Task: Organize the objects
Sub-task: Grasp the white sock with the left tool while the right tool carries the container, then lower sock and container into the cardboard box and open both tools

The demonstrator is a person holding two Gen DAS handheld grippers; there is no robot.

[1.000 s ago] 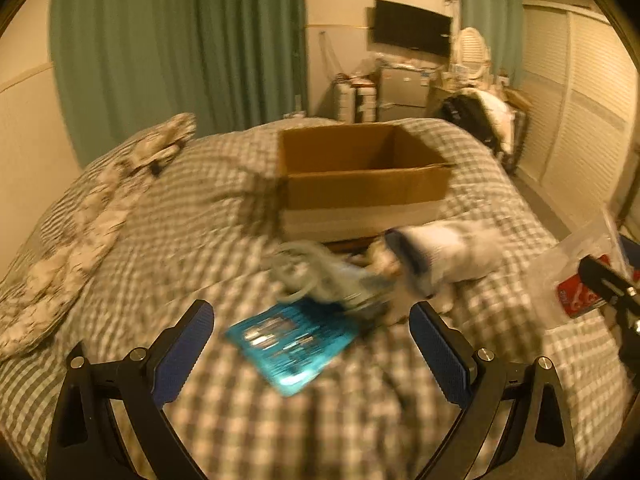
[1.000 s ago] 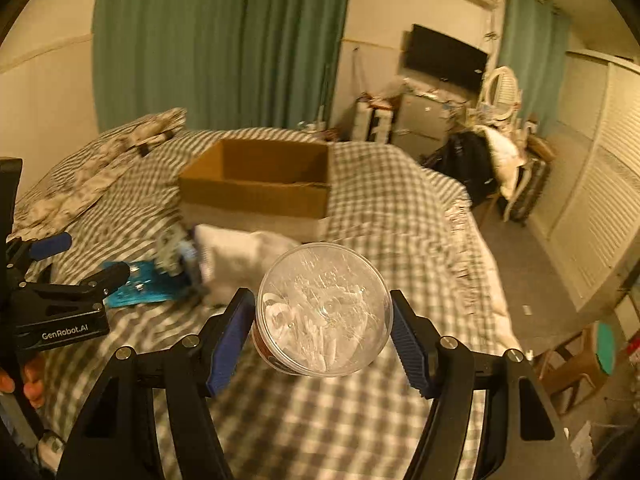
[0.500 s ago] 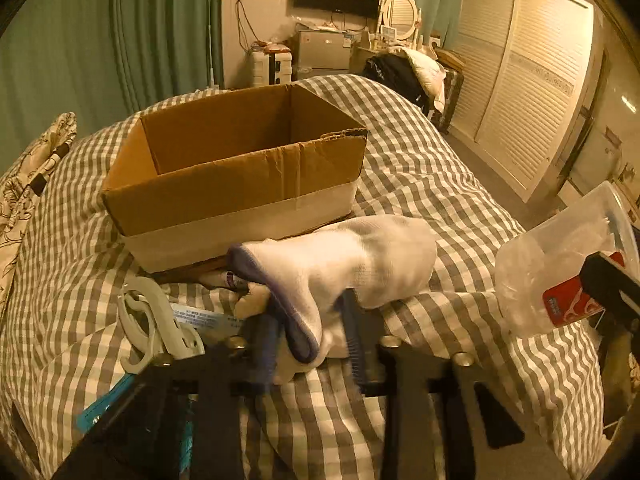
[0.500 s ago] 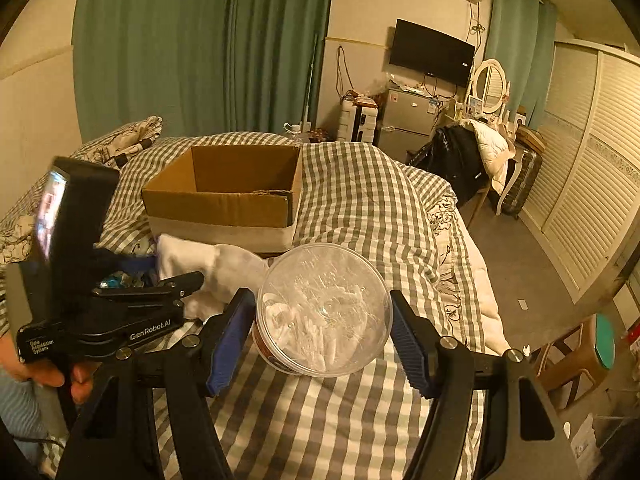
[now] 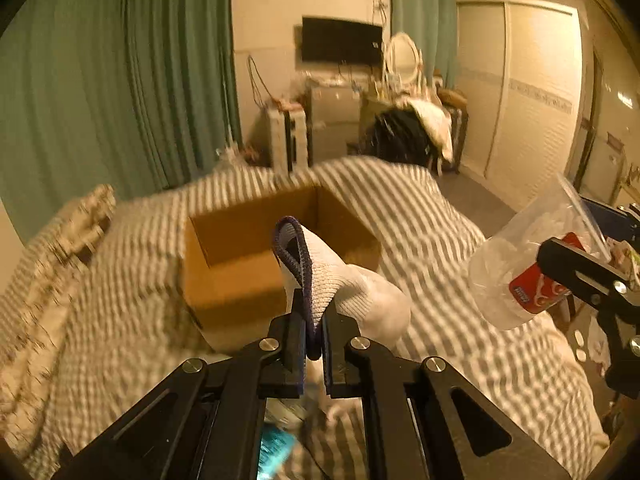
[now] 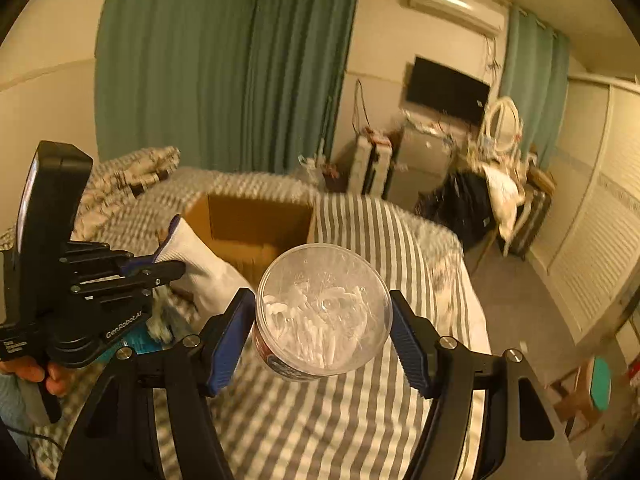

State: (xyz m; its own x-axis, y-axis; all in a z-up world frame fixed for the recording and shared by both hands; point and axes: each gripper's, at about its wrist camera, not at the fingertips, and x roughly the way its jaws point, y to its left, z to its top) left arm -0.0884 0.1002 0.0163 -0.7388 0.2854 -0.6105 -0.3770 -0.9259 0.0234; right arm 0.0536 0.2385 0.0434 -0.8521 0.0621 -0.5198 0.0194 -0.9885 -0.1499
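A white sock [image 5: 352,292] with a dark blue cuff hangs above the checked bed, in front of an open cardboard box [image 5: 240,264]. My left gripper [image 5: 314,312] is closing tight on the cuff, and its pads press the fabric. The right wrist view shows that left gripper [image 6: 168,268], the sock [image 6: 204,268] and the box [image 6: 256,224] beyond them. My right gripper [image 6: 322,320] is shut on a clear round tub of cotton swabs [image 6: 324,300], held above the bed. From the left wrist view the tub [image 5: 508,272] and right gripper [image 5: 580,236] show at the right edge.
A teal packet [image 6: 140,340] lies on the bed cover [image 6: 360,420] under the left gripper, which a hand [image 6: 40,372] holds. A patterned pillow [image 5: 60,248] lies at the left. Beyond the bed stand a wardrobe [image 5: 528,92], cluttered furniture and a stool [image 6: 596,380].
The left gripper went from wide open to shut on the sock's cuff and lifted the sock off the bed. Both grippers rose; the right one kept its hold on the tub.
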